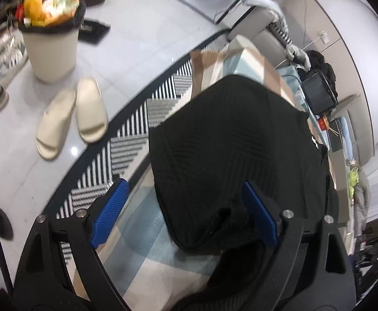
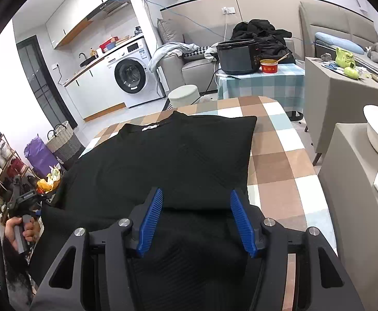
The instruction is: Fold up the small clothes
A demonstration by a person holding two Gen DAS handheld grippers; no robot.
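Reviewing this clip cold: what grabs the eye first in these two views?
The black ribbed top dominates, spread over the checked tablecloth with one side already folded in. Both grippers hang open over its near edge, the right gripper and the left gripper. Beyond that, an overflowing bin and cream slippers on the floor.

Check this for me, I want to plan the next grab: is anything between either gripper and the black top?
Nothing visible is. The left gripper and the right gripper are both open right over the black top, which lies on the checked tablecloth with nothing on it.
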